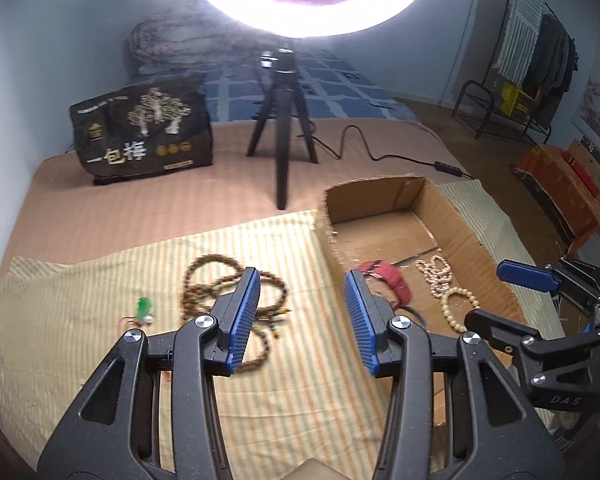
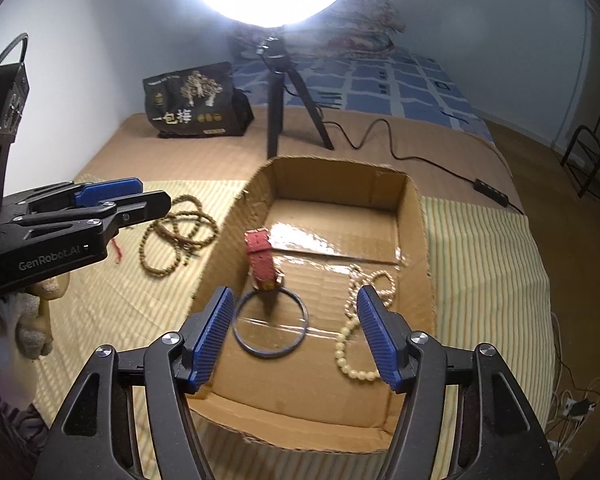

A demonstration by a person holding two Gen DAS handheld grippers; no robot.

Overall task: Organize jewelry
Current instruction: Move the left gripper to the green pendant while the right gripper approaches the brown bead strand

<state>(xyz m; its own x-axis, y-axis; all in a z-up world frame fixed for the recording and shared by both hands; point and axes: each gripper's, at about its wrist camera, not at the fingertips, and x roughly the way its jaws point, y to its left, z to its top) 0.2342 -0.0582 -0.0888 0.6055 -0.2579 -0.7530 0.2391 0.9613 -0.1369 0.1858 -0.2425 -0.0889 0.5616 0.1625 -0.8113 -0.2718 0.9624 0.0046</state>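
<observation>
A cardboard box [image 2: 414, 240] lies open on a striped cloth. On its floor are a red watch strap [image 2: 260, 256], a dark bangle [image 2: 271, 355], a pearl necklace [image 2: 374, 282] and a cream bead bracelet [image 2: 352, 362]. My right gripper [image 2: 296, 332] hangs open over the box. The bangle lies flat below, between its blue pads, untouched. My left gripper [image 1: 302, 316] is open and empty above the cloth, just left of the box [image 1: 324, 224]. A tangle of brown beads [image 1: 198, 284] lies under its left finger. A small green pendant [image 1: 144, 308] lies further left.
A ring light on a black tripod [image 1: 282, 128] stands behind the box, its cable [image 1: 364, 148] trailing right. A black printed bag [image 1: 140, 132] stands at the back left. The bed edge falls away on the right, toward a clothes rack [image 1: 532, 60].
</observation>
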